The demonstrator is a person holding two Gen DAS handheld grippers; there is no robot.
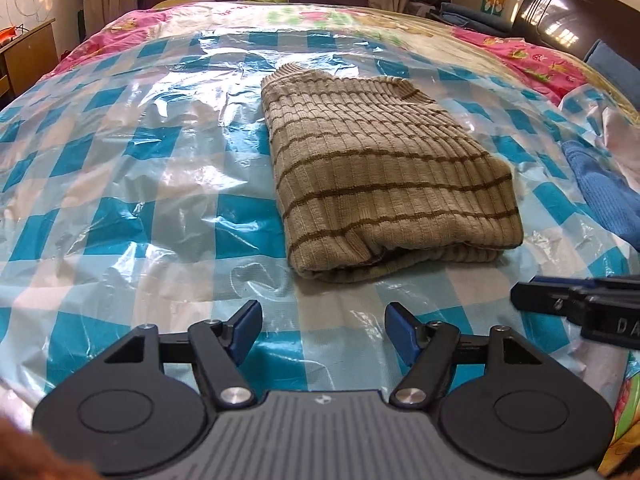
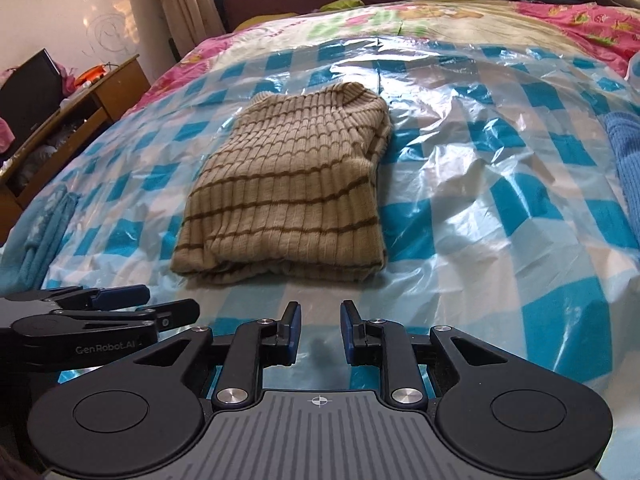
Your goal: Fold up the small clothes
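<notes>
A folded beige striped sweater [image 1: 384, 176] lies on the blue-checked plastic sheet [image 1: 120, 184] that covers the bed, with no container around it. The left gripper [image 1: 322, 330] has its jaws wide apart and empty, short of the sweater's near edge. The right gripper [image 2: 320, 330] has its jaws narrowly apart on nothing, also short of the sweater, and a blue cloth [image 2: 626, 160], perhaps a towel, lies at the sheet's right edge.

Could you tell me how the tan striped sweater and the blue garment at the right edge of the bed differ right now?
The tan striped sweater is folded into a neat rectangle; the blue garment lies loose and unfolded. The sweater sits mid-sheet, fully visible; the blue garment is cut off at the frame's right edge. Both rest on the checked plastic sheet, and neither claw touches them.
</notes>
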